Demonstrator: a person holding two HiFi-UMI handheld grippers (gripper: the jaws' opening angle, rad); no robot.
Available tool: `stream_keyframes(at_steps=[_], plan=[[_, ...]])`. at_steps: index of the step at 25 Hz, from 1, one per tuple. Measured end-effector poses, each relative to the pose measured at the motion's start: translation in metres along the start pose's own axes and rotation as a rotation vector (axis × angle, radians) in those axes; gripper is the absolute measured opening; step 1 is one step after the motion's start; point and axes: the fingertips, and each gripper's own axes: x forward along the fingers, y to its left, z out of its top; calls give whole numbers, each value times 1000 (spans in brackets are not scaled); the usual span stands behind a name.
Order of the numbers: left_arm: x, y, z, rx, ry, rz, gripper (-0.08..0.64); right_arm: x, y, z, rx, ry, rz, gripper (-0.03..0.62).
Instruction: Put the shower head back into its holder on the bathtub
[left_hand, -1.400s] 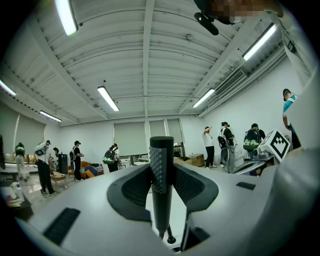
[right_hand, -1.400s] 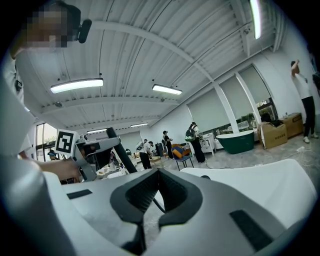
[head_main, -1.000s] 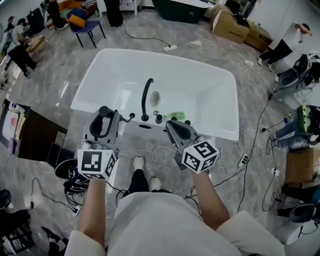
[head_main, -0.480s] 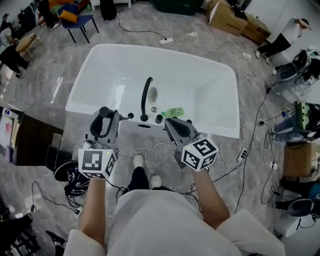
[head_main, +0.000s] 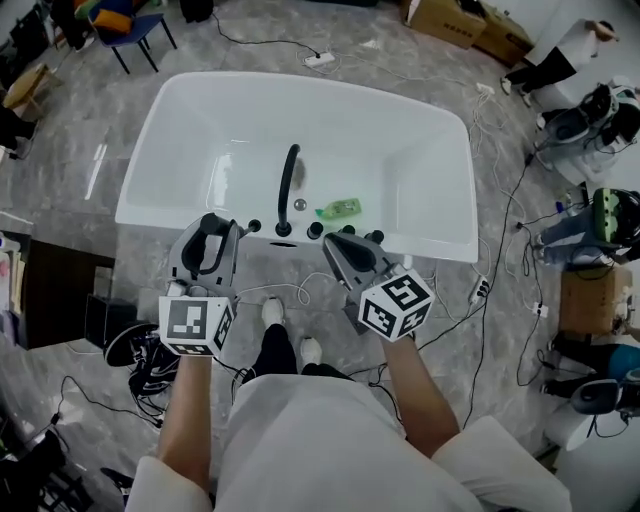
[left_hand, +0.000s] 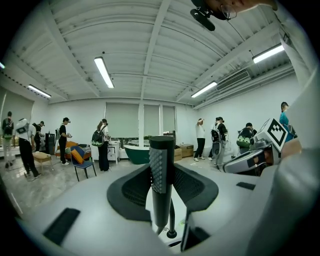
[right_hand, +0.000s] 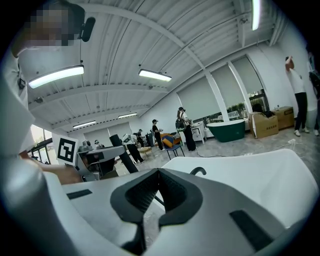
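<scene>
In the head view, the white oval bathtub (head_main: 420, 170) is seen just ahead; its holder cannot be picked out.

In the left gripper view, the black stick-shaped shower head (left_hand: 161, 150) is gripped upright by the left claw (left_hand: 161, 167). It should be kept straight and lowered slowly.

In the right gripper view, the right claw (right_hand: 159, 171) is closed on nothing.

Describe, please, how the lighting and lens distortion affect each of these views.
Head view: fisheye bows the bathtub rim, light even, pale glare on the floor. Left gripper view: ceiling lamps blown out, the shower head sharp, corners black. Right gripper view: same bowing, lamps blown out too.
</scene>
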Motion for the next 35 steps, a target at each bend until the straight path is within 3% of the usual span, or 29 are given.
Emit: stream_keyframes(at_steps=[9,35], plan=[[26,19,-37,-23,48,-34,140,33,1,-15,-33,52,1,17],[88,46,-153,-79,188,-108,140,99,-11,-81,22,161,-22,17]])
